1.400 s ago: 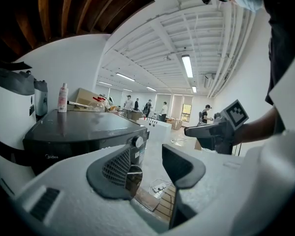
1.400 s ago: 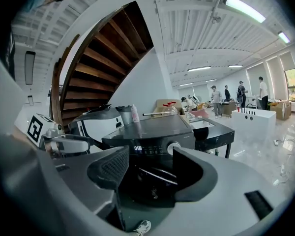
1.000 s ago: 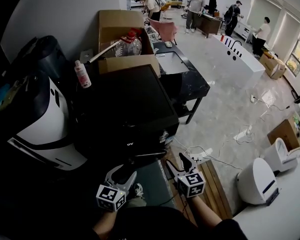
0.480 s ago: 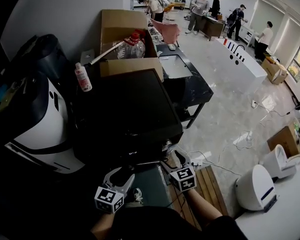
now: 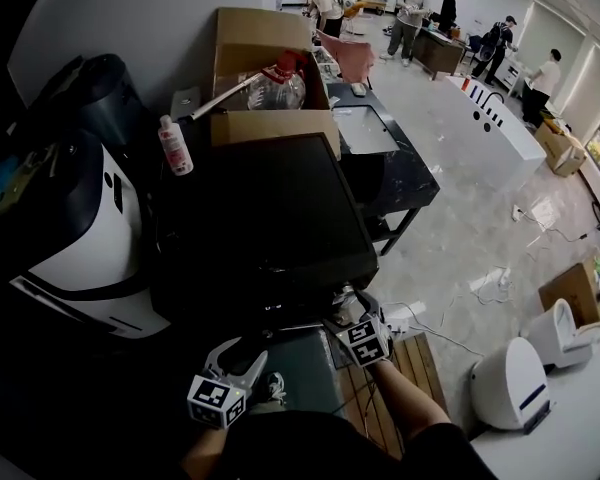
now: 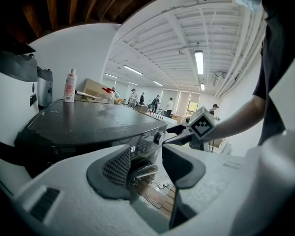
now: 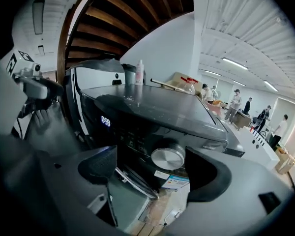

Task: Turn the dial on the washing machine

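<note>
Dial place: the dial [image 7: 168,158] is a round silver knob on the front of the black washing machine [image 5: 260,218]. It sits near the right front corner, just under the top edge.
Right gripper: the right gripper [image 7: 151,166] has its jaws wide apart, and they have just been opening. The dial shows in the gap between them, a bit nearer the right jaw. The pads do not press on it.
Which way: the dial lies straight ahead of the right gripper and very close. In the left gripper view the tips look just beside the knob.
Dial axis: the flat face of the dial looks out at the gripper. So the line it spins around runs the same way the gripper points.
Next move, a guess: go forward a little, close on the rim of the knob, then roll the wrist.
Left gripper: the left gripper [image 6: 146,165] has its jaws apart too, with nothing between them. It hangs back, lower and to the left, aimed at the front of the machine.
Nearer hand: the right one, by far.
Writing: glowing numbers [image 7: 105,120] shine on the panel left of the dial. They look like 098, but that is not sure.
Sticker: a small blue and white sticker [image 7: 176,182] sits under the dial. Its print is too small to read.
Bottle: a bottle [image 5: 176,146] with a pink label stands on top of the machine at the back. Its words are too small to read.
</note>
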`<state>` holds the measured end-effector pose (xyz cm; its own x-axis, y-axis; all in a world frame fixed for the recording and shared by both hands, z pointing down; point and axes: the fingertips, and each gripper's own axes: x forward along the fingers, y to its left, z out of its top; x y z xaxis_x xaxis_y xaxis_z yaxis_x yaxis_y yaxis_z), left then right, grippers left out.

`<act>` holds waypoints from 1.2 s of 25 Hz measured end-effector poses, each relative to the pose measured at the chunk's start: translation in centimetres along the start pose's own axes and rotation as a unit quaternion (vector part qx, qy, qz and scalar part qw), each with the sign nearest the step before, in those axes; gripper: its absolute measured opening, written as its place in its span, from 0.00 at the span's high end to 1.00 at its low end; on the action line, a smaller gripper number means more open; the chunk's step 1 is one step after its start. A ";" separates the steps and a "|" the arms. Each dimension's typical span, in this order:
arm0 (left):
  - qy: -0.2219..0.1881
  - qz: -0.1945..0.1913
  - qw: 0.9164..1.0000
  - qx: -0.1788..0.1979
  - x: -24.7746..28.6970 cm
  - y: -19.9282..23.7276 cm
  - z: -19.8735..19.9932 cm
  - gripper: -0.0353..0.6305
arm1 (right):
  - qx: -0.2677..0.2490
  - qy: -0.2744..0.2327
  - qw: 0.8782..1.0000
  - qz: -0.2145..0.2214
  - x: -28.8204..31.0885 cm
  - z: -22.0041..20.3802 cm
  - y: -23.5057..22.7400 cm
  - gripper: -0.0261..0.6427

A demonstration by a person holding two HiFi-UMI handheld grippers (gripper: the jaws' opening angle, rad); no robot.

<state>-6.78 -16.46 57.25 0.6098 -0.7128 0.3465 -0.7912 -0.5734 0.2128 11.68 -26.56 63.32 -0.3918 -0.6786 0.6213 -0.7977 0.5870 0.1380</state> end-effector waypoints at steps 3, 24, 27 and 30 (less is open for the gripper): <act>0.001 0.005 1.000 -0.003 -0.1 0.4 -0.2 0.66 | -0.006 0.014 1.000 0.006 0.9 -0.6 -0.2 0.33; 0.016 0.016 1.000 -0.012 -0.1 1.1 -1.2 0.66 | 0.029 0.040 0.999 0.023 3.4 -2.5 -0.8 0.28; 0.017 0.017 1.000 -0.012 -0.1 1.2 -1.3 0.66 | 0.038 0.034 0.998 0.023 3.5 -2.4 -0.8 0.28; 0.016 0.016 1.000 -0.012 -0.1 1.3 -1.4 0.66 | 0.047 0.032 0.998 0.023 3.5 -2.4 -0.8 0.28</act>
<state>-7.89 -16.57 58.74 0.5820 -0.7171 0.3834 -0.8118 -0.5395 0.2233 12.05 -28.36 67.26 -0.4010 -0.6202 0.6742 -0.8201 0.5711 0.0376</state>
